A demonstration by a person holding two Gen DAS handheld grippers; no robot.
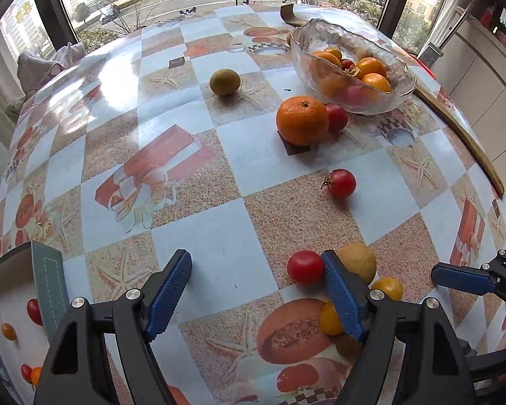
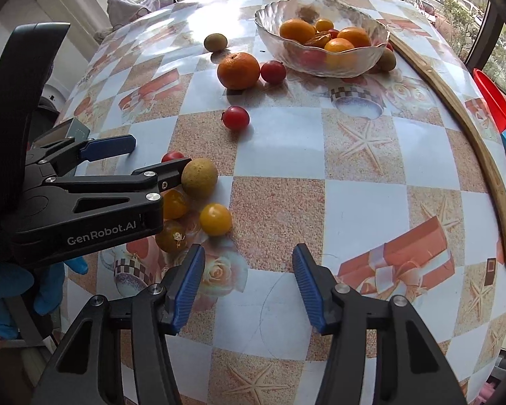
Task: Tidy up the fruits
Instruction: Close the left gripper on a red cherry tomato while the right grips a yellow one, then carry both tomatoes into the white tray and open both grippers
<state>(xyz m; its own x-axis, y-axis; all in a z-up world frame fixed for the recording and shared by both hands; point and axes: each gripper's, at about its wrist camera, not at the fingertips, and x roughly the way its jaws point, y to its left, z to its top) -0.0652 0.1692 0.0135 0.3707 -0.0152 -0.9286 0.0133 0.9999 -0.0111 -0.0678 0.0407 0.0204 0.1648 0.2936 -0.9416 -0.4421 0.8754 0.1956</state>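
While several fruits are already gathered in the glass bowl (image 2: pixel 320 57), a cluster by the near edge of the table (image 2: pixel 371 202) is judged to be the next to be collected. The left gripper (image 1: pixel 258 290) is held wide apart with nothing between its pads; its right finger is set among the cluster, a red cherry tomato (image 1: pixel 305 266) just inside it and a tan round fruit (image 2: pixel 199 178) just outside. A sideways shift is called for so that one fruit is bracketed before the jaws are closed. The right gripper (image 2: pixel 249 287) is likewise unclenched and empty over bare tablecloth, with a yellow cherry tomato (image 2: pixel 215 219) near its left finger. An orange (image 2: pixel 238 70), another red tomato (image 2: pixel 236 118) and a kiwi (image 2: pixel 215 42) lie loose farther off, nearer the bowl.
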